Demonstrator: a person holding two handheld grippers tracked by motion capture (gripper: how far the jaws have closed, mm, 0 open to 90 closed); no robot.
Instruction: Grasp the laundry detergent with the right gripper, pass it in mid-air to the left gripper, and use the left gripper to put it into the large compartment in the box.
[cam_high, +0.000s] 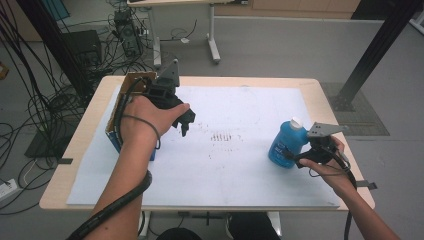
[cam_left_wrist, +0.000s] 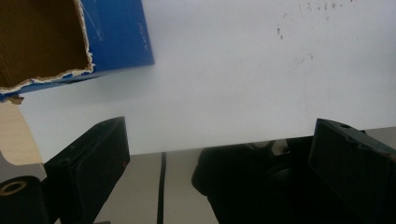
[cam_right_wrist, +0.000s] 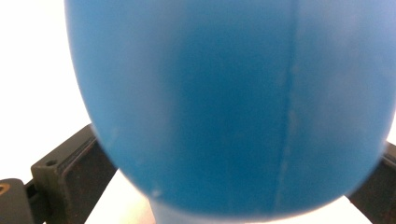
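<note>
At the table's left edge stood an open cardboard box (cam_high: 131, 100) with blue sides, its torn brown flaps up; in the left gripper view its blue corner (cam_left_wrist: 116, 37) lay at the upper left, on the white sheet (cam_left_wrist: 233, 84). Just beside it, the left gripper (cam_high: 184, 122) hung above the sheet, gripped by the person's left hand (cam_high: 145, 117). Its jaws stood wide apart with nothing between them, pointing down toward the paper and the near table edge.

Across the middle, the white sheet (cam_high: 225, 165) bore a patch of small dark specks.

Toward the right, a blue bottle (cam_high: 286, 142) with a white cap stood on the sheet, its long axis nearly upright and leaning slightly, cap pointing up and away from the person. The right gripper (cam_high: 295, 157), held in the right hand (cam_high: 332, 172), met the bottle low on its body from the right. In the right gripper view the blue body (cam_right_wrist: 224, 102) sat between both jaws, which pressed against its two sides.
</note>
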